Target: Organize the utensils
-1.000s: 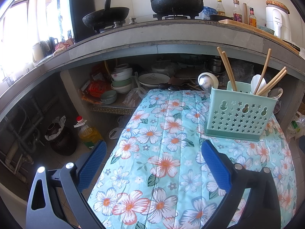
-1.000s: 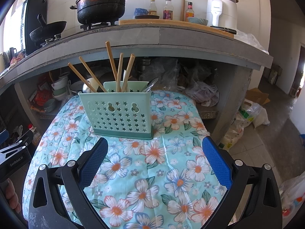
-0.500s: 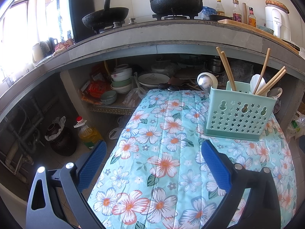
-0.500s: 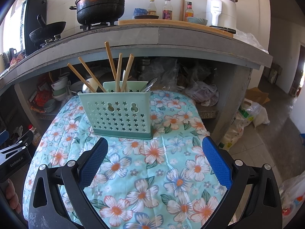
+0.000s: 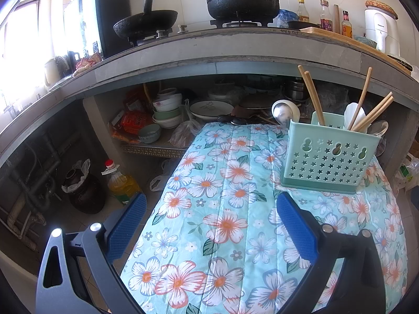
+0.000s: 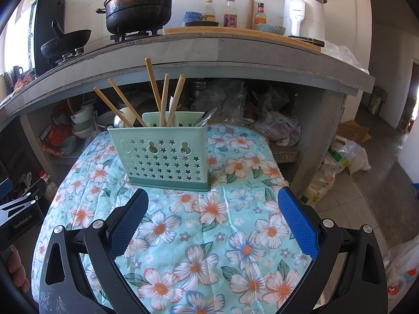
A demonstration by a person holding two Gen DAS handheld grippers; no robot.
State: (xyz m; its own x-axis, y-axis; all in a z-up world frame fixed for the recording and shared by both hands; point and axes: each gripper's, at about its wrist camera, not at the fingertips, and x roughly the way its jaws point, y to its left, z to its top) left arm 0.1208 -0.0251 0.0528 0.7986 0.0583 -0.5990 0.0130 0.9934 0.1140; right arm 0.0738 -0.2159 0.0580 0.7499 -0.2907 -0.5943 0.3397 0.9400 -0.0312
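While both tools hang above the floral tablecloth (image 6: 209, 225), the mint-green plastic utensil caddy with star-shaped holes (image 6: 159, 157) stands upright on the cloth, and it is our landmark.

Right gripper (image 6: 213, 219): blue-padded fingers spread wide, nothing between them, sitting just in front of the caddy and a touch to its right. Bare cloth lies between the fingertips and the caddy's front wall; no contact.

Left gripper (image 5: 209, 225): also spread wide and empty, in front of the caddy and off to its left, with its right finger (image 5: 296, 225) near the caddy's front left corner but apart from it.

Inside the caddy, wooden chopsticks (image 6: 165, 96) lean at mixed angles, two of them slanting out over its left end. A white spoon (image 5: 353, 116) and a metal spoon (image 6: 207, 116) sit toward its right end. Which compartment each occupies cannot be told.

Behind the caddy, a metal ladle bowl (image 5: 284, 111) shows at the table's far edge, and beyond that an under-counter shelf holds stacked ceramic bowls (image 5: 166, 110). Above the caddy runs the grey concrete counter (image 6: 217, 52), carrying a black lidded stockpot (image 6: 138, 7) and a black wok (image 6: 65, 43) on the burners.
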